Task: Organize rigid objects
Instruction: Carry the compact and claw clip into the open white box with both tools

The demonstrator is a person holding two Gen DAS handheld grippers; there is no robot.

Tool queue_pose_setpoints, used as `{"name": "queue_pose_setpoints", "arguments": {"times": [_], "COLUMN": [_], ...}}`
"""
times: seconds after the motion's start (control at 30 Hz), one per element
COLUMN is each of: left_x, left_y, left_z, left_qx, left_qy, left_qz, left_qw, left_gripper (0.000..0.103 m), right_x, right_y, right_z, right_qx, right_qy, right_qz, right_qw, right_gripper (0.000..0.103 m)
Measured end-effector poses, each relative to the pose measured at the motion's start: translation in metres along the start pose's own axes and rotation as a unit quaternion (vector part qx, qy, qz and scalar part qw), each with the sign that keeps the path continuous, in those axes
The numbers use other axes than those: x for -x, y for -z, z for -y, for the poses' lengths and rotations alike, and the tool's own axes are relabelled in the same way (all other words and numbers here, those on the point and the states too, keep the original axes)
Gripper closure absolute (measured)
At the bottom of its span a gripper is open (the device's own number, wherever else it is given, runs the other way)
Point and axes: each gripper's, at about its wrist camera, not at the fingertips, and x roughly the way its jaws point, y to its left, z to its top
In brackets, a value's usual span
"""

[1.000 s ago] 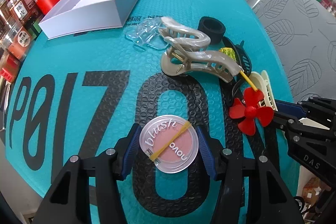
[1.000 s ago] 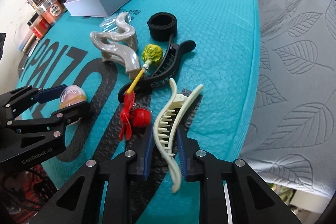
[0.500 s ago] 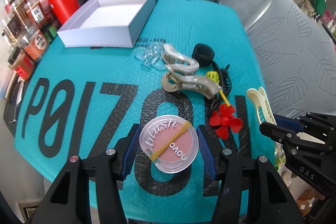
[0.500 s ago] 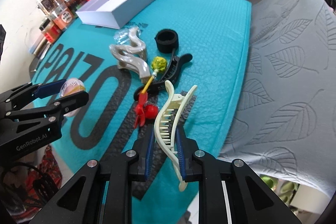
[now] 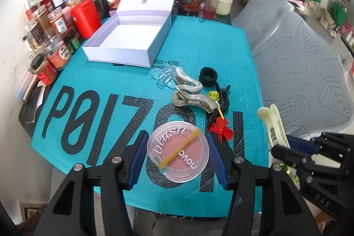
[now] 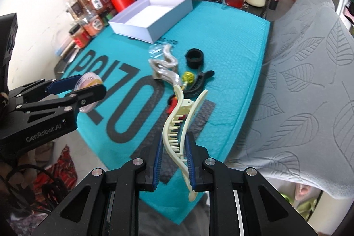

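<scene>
My left gripper (image 5: 178,153) is shut on a round clear blush compact (image 5: 178,151) with a yellow rubber band, held above the teal mat (image 5: 106,81). It also shows in the right wrist view (image 6: 88,90). My right gripper (image 6: 173,153) is shut on a cream hair claw clip (image 6: 180,123), lifted off the mat; the clip also shows in the left wrist view (image 5: 274,125). An open white box (image 5: 130,41) stands at the mat's far side, also in the right wrist view (image 6: 154,19).
On the mat lie a beige claw clip (image 5: 192,96), a clear clip (image 5: 162,76), a black band (image 5: 208,76), a black clip (image 5: 223,96), a yellow-green ball (image 6: 187,76) and a red propeller (image 5: 220,128). Jars and a red canister (image 5: 86,17) line the left edge. A grey quilt (image 6: 309,81) lies right.
Both grippers have risen and pulled back from the mat, carrying the compact and the cream clip. The mat objects look smaller and farther.
</scene>
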Motion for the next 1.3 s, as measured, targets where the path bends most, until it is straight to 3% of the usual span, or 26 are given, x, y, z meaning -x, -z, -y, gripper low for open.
{"name": "queue_pose_setpoints", "arguments": {"times": [0.43, 0.8, 1.3], "left_x": [0.014, 0.0, -0.023], "left_y": [-0.017, -0.053, -0.108], "left_z": [-0.027, -0.065, -0.117], "left_qx": [-0.023, -0.067, -0.099], "left_qy": [0.024, 0.052, 0.063], "left_qz": [0.013, 0.009, 0.019], "left_qw": [0.9994, 0.9963, 0.9929], "left_gripper": [0.049, 0.049, 0.049], "right_x": [0.009, -0.006, -0.039], "right_y": [-0.013, -0.047, -0.11], "right_z": [-0.036, -0.064, -0.103], "right_qx": [0.002, -0.04, -0.071], "right_qy": [-0.005, 0.001, 0.009], "right_qz": [0.012, 0.02, 0.039], "right_qw": [1.0, 0.999, 0.997], "right_gripper": [0.083, 0.083, 0.083]}}
